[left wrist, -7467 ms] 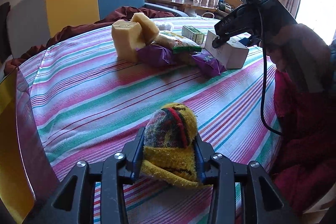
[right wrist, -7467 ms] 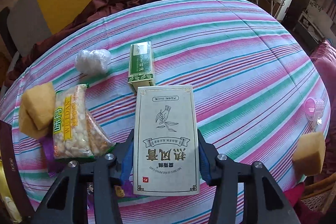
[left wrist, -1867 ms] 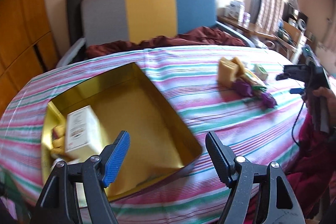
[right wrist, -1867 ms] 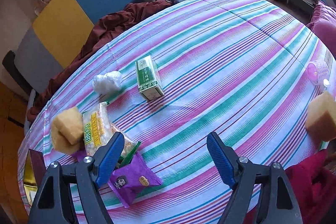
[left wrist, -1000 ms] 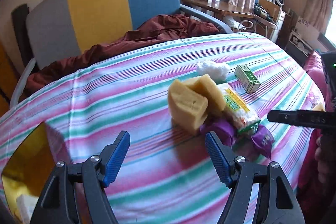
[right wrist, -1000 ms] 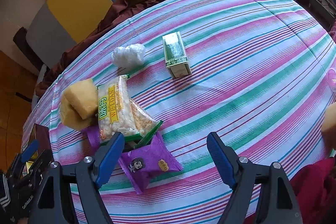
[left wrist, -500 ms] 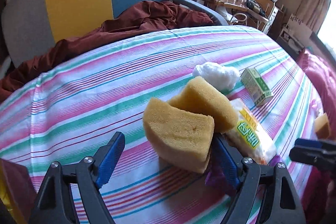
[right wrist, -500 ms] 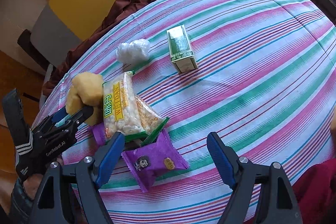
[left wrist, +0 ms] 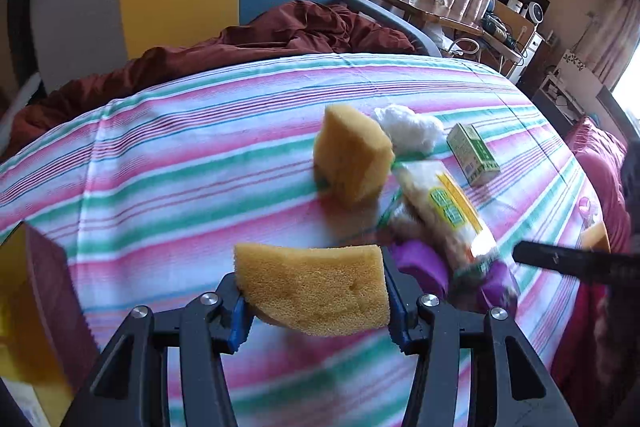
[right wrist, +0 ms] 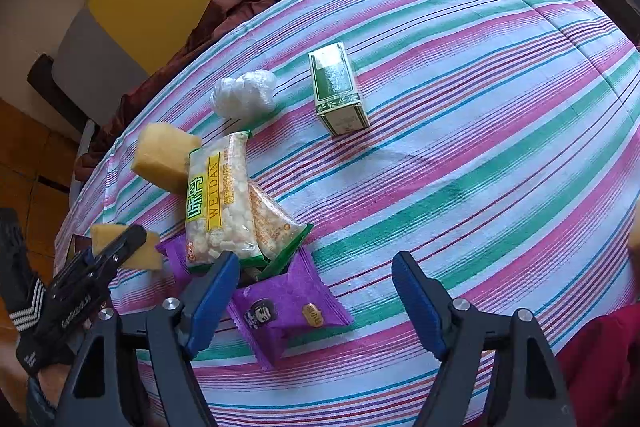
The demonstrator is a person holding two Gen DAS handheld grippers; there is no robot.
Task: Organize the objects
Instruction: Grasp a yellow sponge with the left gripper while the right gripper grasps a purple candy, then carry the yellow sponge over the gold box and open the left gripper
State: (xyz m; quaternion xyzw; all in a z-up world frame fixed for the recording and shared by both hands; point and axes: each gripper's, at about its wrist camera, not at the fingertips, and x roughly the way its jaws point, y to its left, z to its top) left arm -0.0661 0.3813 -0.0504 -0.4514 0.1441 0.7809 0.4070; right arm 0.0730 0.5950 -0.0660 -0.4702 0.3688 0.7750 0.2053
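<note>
Resting between the closing jaws of the left gripper [left wrist: 314, 301], the yellow sponge [left wrist: 316, 297] is hanging just above the striped cloth [left wrist: 180, 163], pads pinching it. Right gripper [right wrist: 316, 301] is hovering spread, empty. Risk: soft foam compressing and slipping out during transfer.

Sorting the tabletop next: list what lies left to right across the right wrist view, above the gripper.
Sponge in the left gripper → second sponge → WEIDAN snack bag → white plastic wad → green box.
</note>
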